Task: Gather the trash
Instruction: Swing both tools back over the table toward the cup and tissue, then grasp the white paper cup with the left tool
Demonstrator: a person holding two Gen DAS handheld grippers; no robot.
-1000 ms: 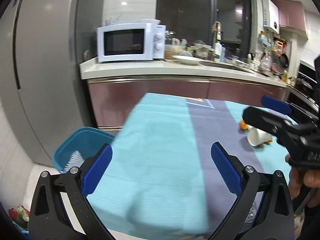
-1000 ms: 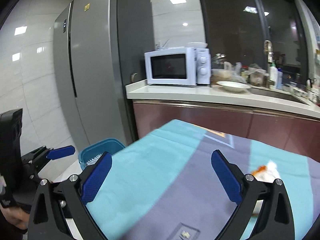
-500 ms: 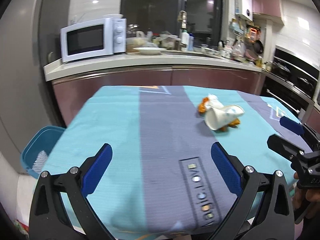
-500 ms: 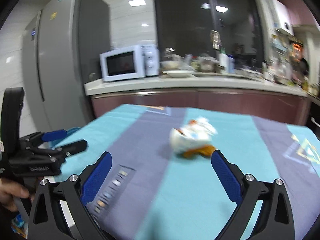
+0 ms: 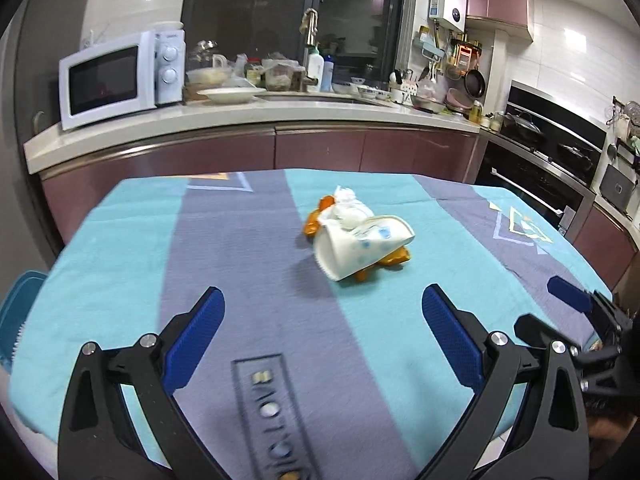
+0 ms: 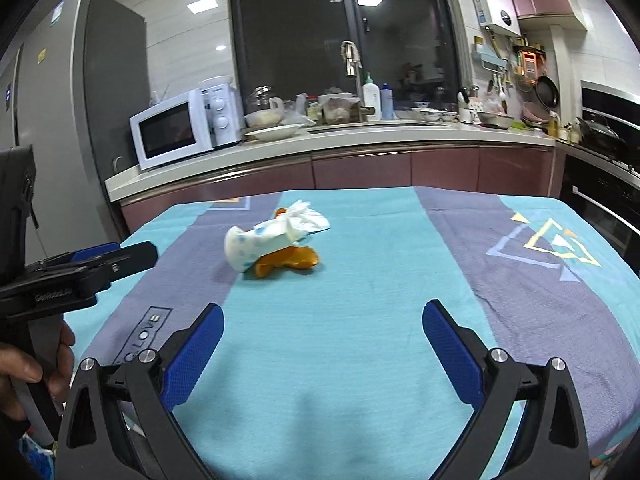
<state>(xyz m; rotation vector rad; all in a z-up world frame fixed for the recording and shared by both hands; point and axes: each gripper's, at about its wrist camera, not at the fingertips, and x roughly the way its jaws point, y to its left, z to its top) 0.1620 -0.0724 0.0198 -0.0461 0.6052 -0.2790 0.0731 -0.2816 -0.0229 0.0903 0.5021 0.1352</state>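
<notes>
Kitchen table draped in a turquoise-and-grey striped tablecloth (image 5: pixel 240 240), with the trash gathered in one small heap near the cloth's middle: a white paper cup with pale blue dots (image 5: pixel 360 242) lying on its side, a crumpled white tissue (image 5: pixel 346 204) touching the cup on the side toward the counter, and orange peel pieces (image 5: pixel 394 258) tucked under and beside the cup. The left gripper (image 5: pixel 322 334) and the right gripper (image 6: pixel 322 338) both hover over the near edge of the cloth, each with its blue-padded fingers spread wide and holding nothing, well apart from the cup. A blue plastic bin (image 5: pixel 18 312) shows at the cloth's left edge, below table height. Likely risks: the cup, resting on its curved wall, may roll off when one finger touches it first; a shallow pinch may crush its thin rim; the peel beneath may scatter or be left behind
</notes>
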